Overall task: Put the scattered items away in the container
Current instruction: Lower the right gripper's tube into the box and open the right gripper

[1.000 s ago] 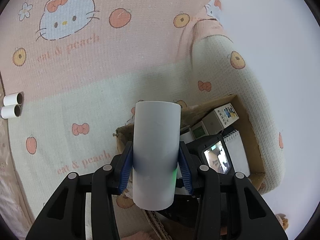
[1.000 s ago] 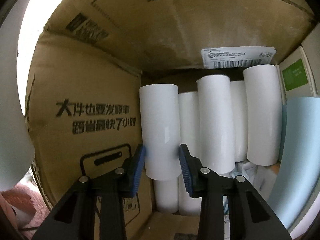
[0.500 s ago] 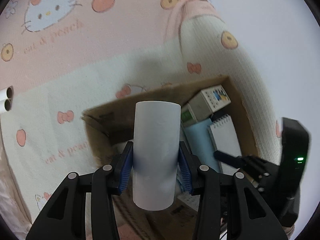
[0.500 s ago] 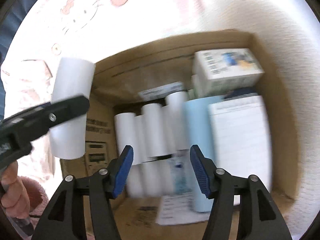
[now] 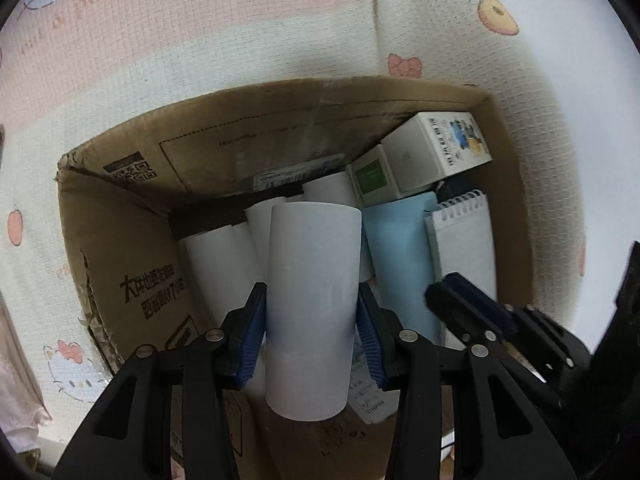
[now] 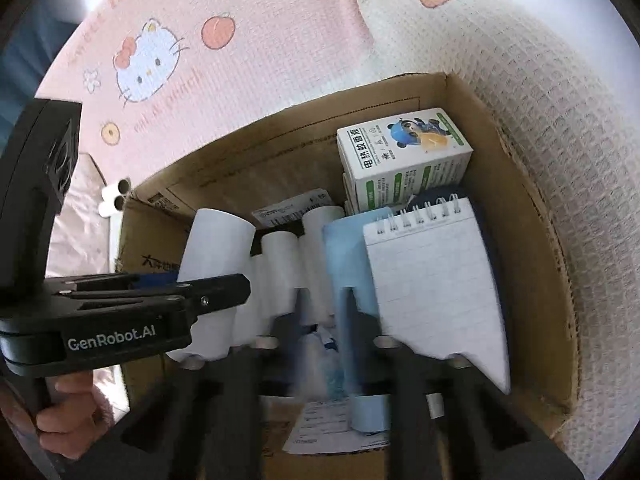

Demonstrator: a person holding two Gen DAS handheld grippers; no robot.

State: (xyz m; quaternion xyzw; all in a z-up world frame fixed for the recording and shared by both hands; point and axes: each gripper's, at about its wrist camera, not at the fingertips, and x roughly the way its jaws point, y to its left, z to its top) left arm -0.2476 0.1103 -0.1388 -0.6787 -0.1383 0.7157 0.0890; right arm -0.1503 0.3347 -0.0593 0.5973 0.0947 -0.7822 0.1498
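Left gripper point(image 5: 311, 338) pinching a white paper roll point(image 5: 310, 304) between its blue pads point(image 5: 251, 336), holding it upright over the open cardboard box point(image 5: 120, 264) — more white rolls point(image 5: 218, 268) already lie side by side inside, against the box's left wall. Next to them in the box: a light blue tube point(image 6: 348, 256), a spiral notepad point(image 6: 432, 280) lying partly on top of it, and a green-and-white carton with a cartoon panda point(image 6: 404, 160) propped in the far corner. The right gripper point(image 6: 324, 320) is motion-blurred in its own view, so I cannot tell how its jaws stand. The box rests on a waffle-textured blanket point(image 6: 540, 100) printed with cartoon cats and peaches, pink and cream bands. Two small white rolls point(image 6: 114, 196) lie out on the surface beyond the box's left corner — outside it. A plain white wall point(image 5: 560, 8) shows behind.
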